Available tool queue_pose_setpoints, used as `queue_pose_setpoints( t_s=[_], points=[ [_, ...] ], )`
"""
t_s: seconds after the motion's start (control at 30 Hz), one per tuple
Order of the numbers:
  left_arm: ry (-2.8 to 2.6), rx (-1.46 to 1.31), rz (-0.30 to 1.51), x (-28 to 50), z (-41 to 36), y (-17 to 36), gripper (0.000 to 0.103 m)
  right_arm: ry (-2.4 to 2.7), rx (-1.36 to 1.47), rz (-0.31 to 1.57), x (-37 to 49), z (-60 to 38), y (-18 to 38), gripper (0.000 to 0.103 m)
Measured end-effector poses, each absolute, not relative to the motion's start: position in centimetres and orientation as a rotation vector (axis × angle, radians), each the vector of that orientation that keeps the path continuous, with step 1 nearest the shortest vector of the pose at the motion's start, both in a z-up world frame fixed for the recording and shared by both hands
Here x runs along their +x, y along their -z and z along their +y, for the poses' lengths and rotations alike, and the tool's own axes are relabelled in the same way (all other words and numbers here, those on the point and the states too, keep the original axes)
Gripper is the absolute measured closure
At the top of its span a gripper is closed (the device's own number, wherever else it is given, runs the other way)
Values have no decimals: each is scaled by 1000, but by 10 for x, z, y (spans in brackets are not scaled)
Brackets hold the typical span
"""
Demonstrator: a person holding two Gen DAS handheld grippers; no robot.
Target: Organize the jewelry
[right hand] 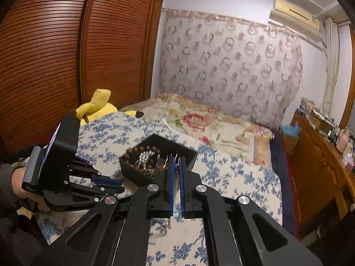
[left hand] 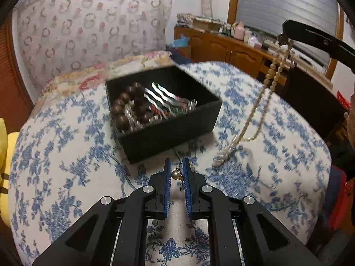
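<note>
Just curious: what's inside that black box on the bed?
The black box holds a brown bead bracelet, wavy silver clips and small silver pieces; anything beneath them is hidden.

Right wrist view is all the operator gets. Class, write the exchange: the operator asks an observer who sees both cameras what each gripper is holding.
Operator: Something is pinched in my right gripper. What is it?
Observer: A pale bead necklace. It hangs from the shut tips down to the blue-flowered bedspread, right of the black box.
Operator: And the left gripper? I see only its side.
Observer: It is shut on a ring with a pearl-like bead, just in front of the box.
</note>
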State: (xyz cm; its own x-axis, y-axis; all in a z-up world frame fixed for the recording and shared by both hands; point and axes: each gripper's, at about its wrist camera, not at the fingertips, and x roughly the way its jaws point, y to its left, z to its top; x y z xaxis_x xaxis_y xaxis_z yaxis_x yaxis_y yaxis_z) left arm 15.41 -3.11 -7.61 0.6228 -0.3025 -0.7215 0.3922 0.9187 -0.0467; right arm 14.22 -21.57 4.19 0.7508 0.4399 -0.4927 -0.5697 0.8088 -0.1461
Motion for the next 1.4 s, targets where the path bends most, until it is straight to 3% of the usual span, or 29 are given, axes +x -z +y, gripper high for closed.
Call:
queue_pose_setpoints(
  t_s=[0.47,1.0,1.07,1.13,1.27,1.4],
  points=[
    [367,97,670,170,-23,13,93,-530,-311,312,156,-201,-113,98],
    [314,53,703,218,-20,24,92,-489,-307,360,225,-173,-125,98],
    [313,46,701,219,-18,24,86,-482,-316,388,234,-168,-117,98],
    [302,46,684,216,-16,22,66,-472,-330,402,240,-164,-110,98],
    [287,39,669,211,-8,18,59,-450,-366,429,249,-156,-95,98],
    [257,26,640,201,2,15,32,-442,-367,471,259,-154,-79,98]
  ],
)
